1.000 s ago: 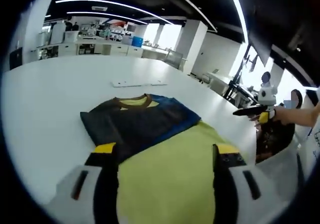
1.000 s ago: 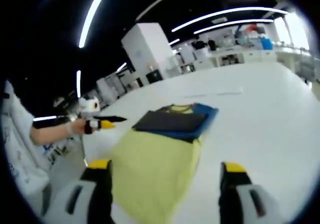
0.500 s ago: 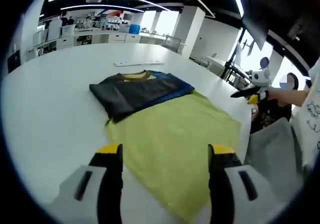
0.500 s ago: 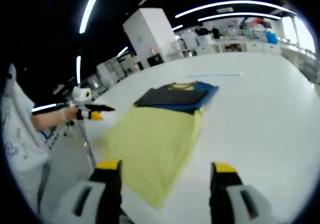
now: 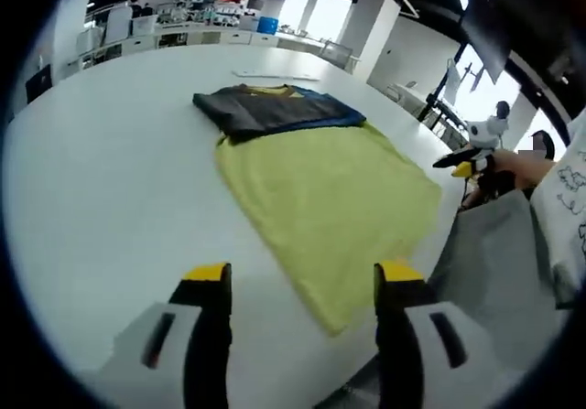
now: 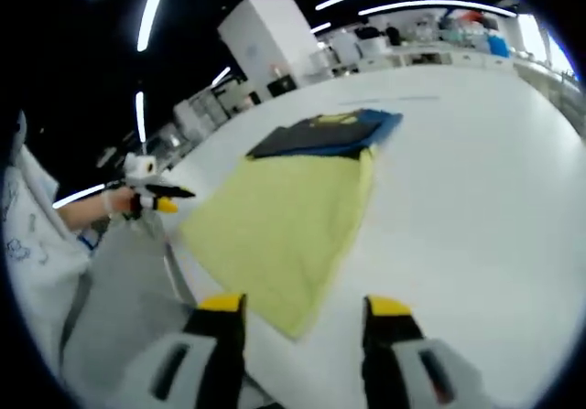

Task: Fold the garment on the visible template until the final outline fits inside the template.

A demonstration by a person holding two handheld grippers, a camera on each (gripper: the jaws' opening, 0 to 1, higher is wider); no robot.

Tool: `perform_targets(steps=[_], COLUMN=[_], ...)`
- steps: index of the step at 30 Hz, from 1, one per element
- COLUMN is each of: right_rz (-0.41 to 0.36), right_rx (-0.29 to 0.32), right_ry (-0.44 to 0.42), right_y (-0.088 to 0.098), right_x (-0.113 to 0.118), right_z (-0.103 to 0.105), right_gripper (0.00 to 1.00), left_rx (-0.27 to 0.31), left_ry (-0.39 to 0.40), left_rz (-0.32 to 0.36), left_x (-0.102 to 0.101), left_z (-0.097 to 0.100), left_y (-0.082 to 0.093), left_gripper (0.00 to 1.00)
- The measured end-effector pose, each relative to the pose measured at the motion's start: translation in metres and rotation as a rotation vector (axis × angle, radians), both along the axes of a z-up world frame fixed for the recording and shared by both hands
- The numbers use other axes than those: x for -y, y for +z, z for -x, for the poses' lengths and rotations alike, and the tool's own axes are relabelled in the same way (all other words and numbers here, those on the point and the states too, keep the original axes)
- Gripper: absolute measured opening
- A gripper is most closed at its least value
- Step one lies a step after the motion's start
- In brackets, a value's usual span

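Folded dark T-shirt [image 5: 270, 109] lying at far end of yellow template [image 5: 334, 203] on white table [image 5: 110, 208]; left gripper [image 5: 300, 285] and right gripper [image 6: 299, 310] both parted, apparently empty

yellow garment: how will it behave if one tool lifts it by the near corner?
Probably floppy: the yellow fabric garment lies flat and thin on the white table, so it should drape. Likely light. It may drag its dark folded upper part.

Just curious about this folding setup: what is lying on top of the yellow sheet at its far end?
A folded dark garment with a yellow collar and a blue layer lies across the far end of the yellow sheet. How much of the sheet continues beneath it is covered, so that cannot be told.
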State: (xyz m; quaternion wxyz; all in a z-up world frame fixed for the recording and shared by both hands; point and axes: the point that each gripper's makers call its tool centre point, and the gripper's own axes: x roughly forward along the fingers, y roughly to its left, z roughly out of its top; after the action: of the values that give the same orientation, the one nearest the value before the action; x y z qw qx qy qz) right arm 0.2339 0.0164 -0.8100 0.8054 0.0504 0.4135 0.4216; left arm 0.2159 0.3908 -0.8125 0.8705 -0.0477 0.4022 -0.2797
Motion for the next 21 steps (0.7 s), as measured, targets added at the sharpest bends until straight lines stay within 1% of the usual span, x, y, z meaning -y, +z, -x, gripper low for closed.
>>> perform_targets(steps=[2, 3, 4, 7, 8, 10, 13, 14, 18, 21], right_rz=[-0.011, -0.010, -0.010, -0.006, -0.010, -0.013, -0.016, -0.018, -0.019, -0.020], right_rx=[-0.017, -0.032, -0.035, -0.056, -0.075, -0.080, -0.099, -0.103, -0.124, -0.135], right_ry=[0.001, 0.001, 0.004, 0.005, 0.000, 0.003, -0.005, -0.009, -0.025, -0.025], right_y=[-0.001, -0.003, -0.004, -0.011, -0.013, -0.013, -0.015, -0.015, -0.019, -0.023], right_x=[-0.001, -0.001, -0.001, -0.001, -0.001, -0.002, -0.001, -0.001, 0.000, -0.003], right_z=[0.003, 0.005, 0.006, 0.010, 0.012, 0.014, 0.015, 0.015, 0.014, 0.017], right_gripper=[0.42, 0.40, 0.39, 0.36, 0.35, 0.31, 0.27, 0.26, 0.18, 0.17], left_rx=[-0.014, -0.024, -0.027, -0.072, -0.075, -0.088, -0.122, -0.108, -0.138, -0.158], left_ry=[-0.007, -0.006, -0.004, 0.025, 0.026, 0.027, 0.041, 0.037, 0.044, 0.042], left_rz=[-0.002, -0.005, -0.005, 0.005, 0.002, 0.000, 0.027, 0.045, 0.055, 0.070], left_x=[0.000, -0.001, -0.001, -0.003, -0.003, -0.003, 0.001, 0.004, 0.008, 0.011], left_z=[0.006, 0.009, 0.011, 0.017, 0.018, 0.022, 0.029, 0.028, 0.033, 0.037], left_y=[-0.003, -0.005, -0.006, -0.014, -0.016, -0.018, -0.021, -0.021, -0.023, -0.024], left_gripper=[0.49, 0.43, 0.40, 0.39, 0.37, 0.33, 0.32, 0.30, 0.27, 0.24])
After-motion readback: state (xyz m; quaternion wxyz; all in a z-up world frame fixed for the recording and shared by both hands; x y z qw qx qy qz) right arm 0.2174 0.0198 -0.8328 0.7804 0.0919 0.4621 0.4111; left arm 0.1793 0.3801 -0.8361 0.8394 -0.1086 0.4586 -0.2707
